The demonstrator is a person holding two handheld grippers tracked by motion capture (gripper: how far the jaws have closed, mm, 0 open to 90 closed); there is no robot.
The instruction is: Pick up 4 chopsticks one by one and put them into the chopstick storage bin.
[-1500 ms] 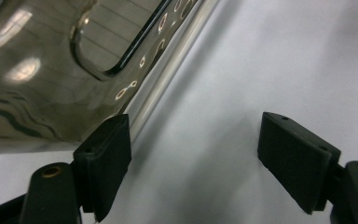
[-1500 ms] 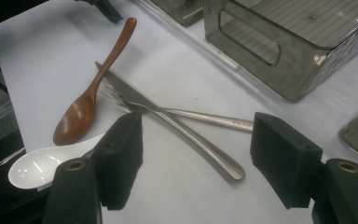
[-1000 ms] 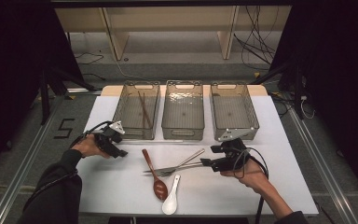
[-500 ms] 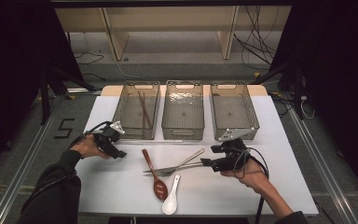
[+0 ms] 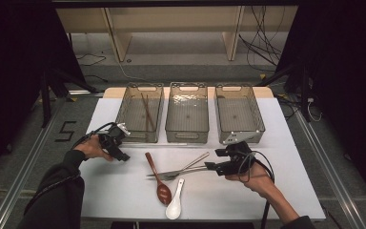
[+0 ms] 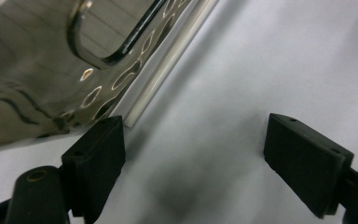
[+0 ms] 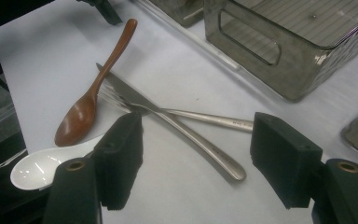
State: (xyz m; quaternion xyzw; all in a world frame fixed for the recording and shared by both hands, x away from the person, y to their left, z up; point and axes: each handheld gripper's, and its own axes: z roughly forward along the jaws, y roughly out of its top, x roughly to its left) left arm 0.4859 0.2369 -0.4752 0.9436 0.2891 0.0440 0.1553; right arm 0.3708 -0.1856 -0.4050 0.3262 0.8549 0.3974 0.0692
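Left fingers: wide apart on the left gripper point(image 5: 116, 145), having just opened further, with bare table point(image 5: 124, 191) between them, by the near wall of the left bin point(image 5: 128, 129).
Right fingers: wide apart on the right gripper point(image 5: 219, 164), gripping nothing.
Knife point(image 7: 177, 122): flat on the table just ahead of the right fingers, handle towards them.
Fork point(image 7: 214, 119): crossed with the knife.
Wooden spoon point(image 5: 158, 181): beside them.
White spoon point(image 5: 174, 207): near edge.

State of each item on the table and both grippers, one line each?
Left gripper: open, empty, jaws just opened wider.
Right gripper: open, empty, above the knife handle.
Left bin: holds chopsticks.
Middle bin: empty.
Right bin: empty.
Knife and fork: crossed.
Wooden spoon, white spoon: lying flat.
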